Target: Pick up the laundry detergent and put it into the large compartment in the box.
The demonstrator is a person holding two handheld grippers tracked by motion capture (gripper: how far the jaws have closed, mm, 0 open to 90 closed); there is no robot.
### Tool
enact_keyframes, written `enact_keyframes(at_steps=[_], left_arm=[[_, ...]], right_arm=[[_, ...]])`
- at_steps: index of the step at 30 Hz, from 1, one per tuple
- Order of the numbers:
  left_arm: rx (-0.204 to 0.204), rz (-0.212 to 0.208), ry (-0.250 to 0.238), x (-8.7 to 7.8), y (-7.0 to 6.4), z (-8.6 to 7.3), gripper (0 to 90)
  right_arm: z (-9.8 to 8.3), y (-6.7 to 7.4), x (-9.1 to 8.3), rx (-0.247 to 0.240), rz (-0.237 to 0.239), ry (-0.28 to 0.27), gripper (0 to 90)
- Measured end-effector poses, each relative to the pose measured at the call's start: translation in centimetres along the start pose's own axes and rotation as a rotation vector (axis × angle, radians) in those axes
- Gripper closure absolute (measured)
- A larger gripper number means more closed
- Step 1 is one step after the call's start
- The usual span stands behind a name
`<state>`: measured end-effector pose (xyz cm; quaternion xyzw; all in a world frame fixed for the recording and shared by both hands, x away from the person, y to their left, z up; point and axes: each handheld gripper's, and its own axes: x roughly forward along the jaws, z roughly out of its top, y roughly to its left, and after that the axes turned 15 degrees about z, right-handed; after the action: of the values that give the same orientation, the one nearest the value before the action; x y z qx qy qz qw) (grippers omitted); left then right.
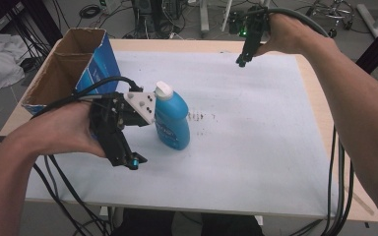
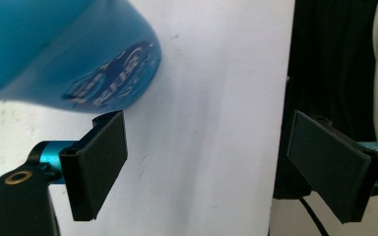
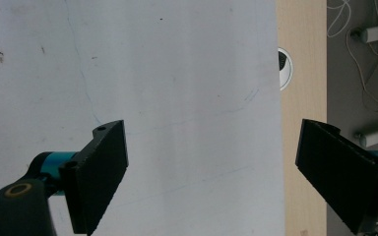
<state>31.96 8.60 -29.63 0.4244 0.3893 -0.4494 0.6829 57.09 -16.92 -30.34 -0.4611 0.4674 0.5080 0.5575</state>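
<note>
One cardboard box (image 1: 66, 69) lies open-mouthed at the table's (image 1: 320, 118) far left corner, its inside looking bare. Just beside it stands the blue bottle (image 1: 172, 118), capped, next to the left gripper (image 1: 128, 160). Both grippers' jaws gape wide, holding nothing; the right gripper (image 1: 241, 61) hangs well apart.

In the high view, the left tool (image 1: 128, 147) covers the left flank of the bottle (image 1: 173, 118) at mid-frame, and its jaws point away from the camera, so their gap cannot be judged there. The box (image 1: 69, 69) at upper left hides its own inside bottom. In the left gripper view the bottle (image 2: 54, 54) runs off the top and left edges, blurred, its label unreadable. In the right gripper view the right pad is cut by the right edge.
</note>
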Motion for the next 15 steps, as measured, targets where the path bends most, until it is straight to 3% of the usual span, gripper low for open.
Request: enact_keyframes(at_steps=[10, 15], left_arm=[[-0.014, 0.018, 0.033, -0.4, 2.0, -0.2, 15.3], [-0.023, 0.03, 0.048, -0.6, 3.7, -0.2, 15.3]], right_arm=[[-0.2, -0.2, 0.1, -0.004, 0.005, 0.004, 11.6], [-0.4, -0.1, 0.0, -0.006, 0.003, 0.005, 11.6]])
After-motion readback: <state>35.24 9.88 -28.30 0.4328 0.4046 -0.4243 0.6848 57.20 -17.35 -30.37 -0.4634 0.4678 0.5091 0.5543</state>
